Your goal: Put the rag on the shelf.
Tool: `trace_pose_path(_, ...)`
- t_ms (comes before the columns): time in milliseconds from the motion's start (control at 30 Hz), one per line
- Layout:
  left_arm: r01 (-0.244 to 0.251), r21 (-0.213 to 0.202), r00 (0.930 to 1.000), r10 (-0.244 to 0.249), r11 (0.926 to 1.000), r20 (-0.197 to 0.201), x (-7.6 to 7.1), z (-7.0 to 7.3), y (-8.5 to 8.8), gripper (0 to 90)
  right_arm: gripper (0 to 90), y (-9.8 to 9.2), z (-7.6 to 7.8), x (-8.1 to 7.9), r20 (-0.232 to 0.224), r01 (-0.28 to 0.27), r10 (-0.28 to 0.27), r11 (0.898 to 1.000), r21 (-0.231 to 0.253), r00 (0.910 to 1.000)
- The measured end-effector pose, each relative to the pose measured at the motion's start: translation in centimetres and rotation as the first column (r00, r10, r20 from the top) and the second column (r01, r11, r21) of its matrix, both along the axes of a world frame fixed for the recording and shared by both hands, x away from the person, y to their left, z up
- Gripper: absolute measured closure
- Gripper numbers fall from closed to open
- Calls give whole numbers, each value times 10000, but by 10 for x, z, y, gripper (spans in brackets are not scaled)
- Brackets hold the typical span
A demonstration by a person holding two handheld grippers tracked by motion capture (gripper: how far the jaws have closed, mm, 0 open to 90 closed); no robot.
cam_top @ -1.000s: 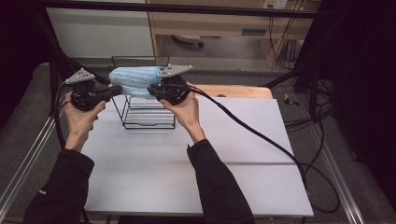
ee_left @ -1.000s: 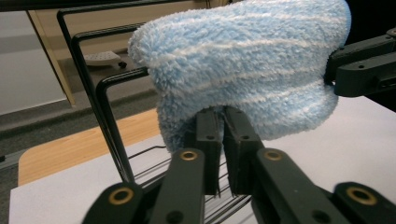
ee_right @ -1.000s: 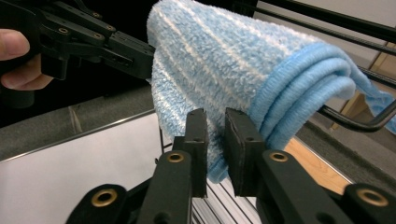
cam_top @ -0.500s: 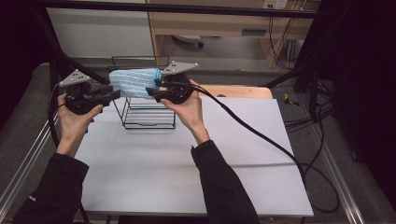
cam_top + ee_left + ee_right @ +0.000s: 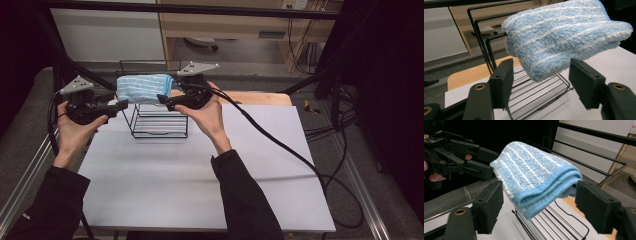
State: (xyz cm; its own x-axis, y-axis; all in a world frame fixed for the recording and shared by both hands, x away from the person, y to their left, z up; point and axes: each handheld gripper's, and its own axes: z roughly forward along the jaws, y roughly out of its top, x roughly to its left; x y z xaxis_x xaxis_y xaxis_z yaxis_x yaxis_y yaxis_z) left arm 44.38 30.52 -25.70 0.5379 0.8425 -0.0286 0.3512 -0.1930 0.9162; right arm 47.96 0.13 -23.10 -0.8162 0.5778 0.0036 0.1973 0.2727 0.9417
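One fluffy striped towel [image 5: 564,42] – folded, on black wire rack [image 5: 484,47]

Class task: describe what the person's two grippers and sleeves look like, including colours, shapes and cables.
Both the left gripper and right gripper are black, each with two blocky jaws, brass-coloured pivot pins and a grey three-cornered plate on top. A black cable trails from each. The sleeves are dark.

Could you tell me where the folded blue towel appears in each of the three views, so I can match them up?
High view: the folded blue towel lies upper left of centre, on top of the black wire rack.
Left gripper view: it sits at upper centre-right, above the open jaws.
Right gripper view: it sits at centre, between the open jaws.
Shared landmark: the black wire rack under the towel.
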Motion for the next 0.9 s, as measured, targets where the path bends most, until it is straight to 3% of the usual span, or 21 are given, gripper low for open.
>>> trace_pose_path(400,178,175,9997,-176,9997,-149,-11,-4,4,244,90,-16,3,-13,304,365,-360,9992,-151,9989)
trace_pose_path(900,540,291,9979,-528,9981,-387,-33,-33,-7,104,29,-69,-16,-30,-77,724,-726,9971,-241,9973)
